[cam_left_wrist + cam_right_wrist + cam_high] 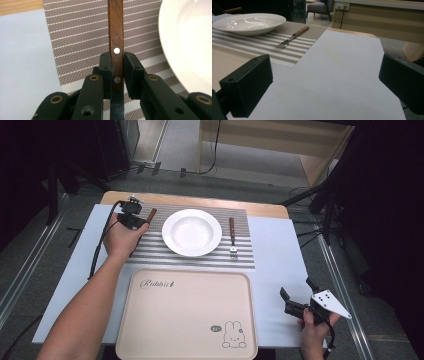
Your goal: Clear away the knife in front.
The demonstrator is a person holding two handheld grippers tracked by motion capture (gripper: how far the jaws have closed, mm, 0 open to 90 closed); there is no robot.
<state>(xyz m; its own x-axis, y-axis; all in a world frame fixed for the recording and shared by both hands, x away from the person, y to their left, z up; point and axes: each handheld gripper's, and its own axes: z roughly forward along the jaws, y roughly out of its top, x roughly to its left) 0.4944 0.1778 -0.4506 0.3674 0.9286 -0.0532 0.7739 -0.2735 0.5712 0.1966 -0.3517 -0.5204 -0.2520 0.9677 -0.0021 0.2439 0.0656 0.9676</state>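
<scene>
Two grippers over white table: left gripper clamped on wooden-handled knife, just left of plate on striped mat; right gripper jaws apart, right of tray. Grey floor around, possibly carpet.

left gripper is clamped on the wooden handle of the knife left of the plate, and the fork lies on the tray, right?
Not quite. The left gripper is shut on the knife beside the plate, but the fork lies on the striped placemat, right of the plate, not on the tray. The high view shows it.
</scene>
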